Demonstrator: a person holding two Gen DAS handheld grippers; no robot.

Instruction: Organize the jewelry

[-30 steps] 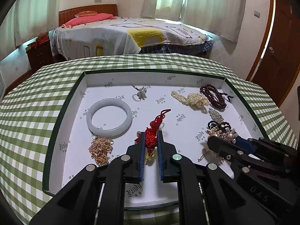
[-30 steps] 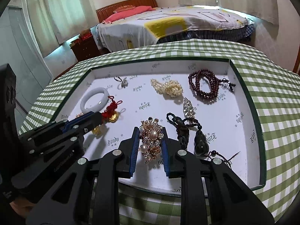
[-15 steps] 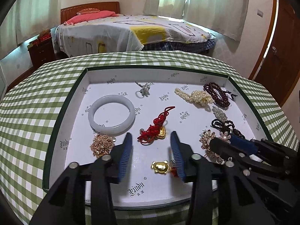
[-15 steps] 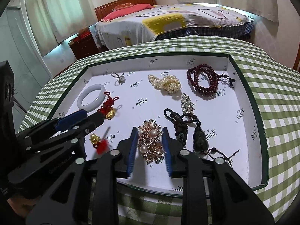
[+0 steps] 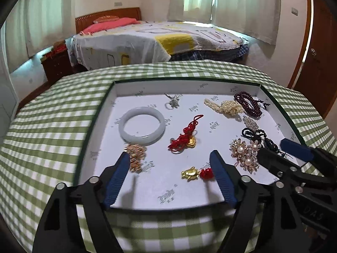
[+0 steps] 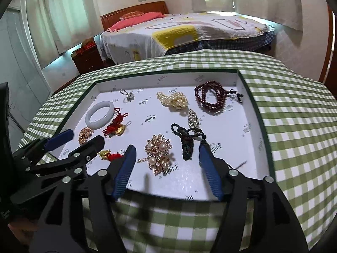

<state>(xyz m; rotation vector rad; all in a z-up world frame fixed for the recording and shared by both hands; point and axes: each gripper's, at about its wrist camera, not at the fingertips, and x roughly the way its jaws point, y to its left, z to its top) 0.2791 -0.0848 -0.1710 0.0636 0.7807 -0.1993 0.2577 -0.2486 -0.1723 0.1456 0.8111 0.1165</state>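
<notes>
while both grippers hang over the near edge of the tray [image 5: 95, 113], neither holds anything. the left gripper [image 5: 169, 158] has just been opening, and its blue pads [image 5: 115, 179] now stand wide apart with only the gold charm [image 5: 190, 174] lying on the tray floor between them, its red tassel close to the right-hand pad, though i cannot tell if they touch. the right gripper [image 6: 166, 150] has likewise just been opening; the pearl brooch [image 6: 158, 154] lies loose between its spread fingers, touching neither.

the tray is white inside with a dark green rim and sits on a green checked cloth [image 6: 294, 126]. on the left lies a white bangle [image 5: 141, 124], with a gold chain heap [image 5: 135, 154] just beside its near edge. a red knot [image 5: 186, 135] with a gold piece lies mid-tray. toward the far wall are a silver ring [image 5: 172, 102], a pearl bunch [image 5: 226, 108] and dark red beads [image 6: 210, 99], the last two close together. a crystal clip [image 6: 193, 120] lies nearer, and a black cord [image 6: 185, 137] with a dark pendant runs beside the brooch, its lower end partly hidden by the right finger.

beyond the table stands a bed [image 6: 179, 33].
</notes>
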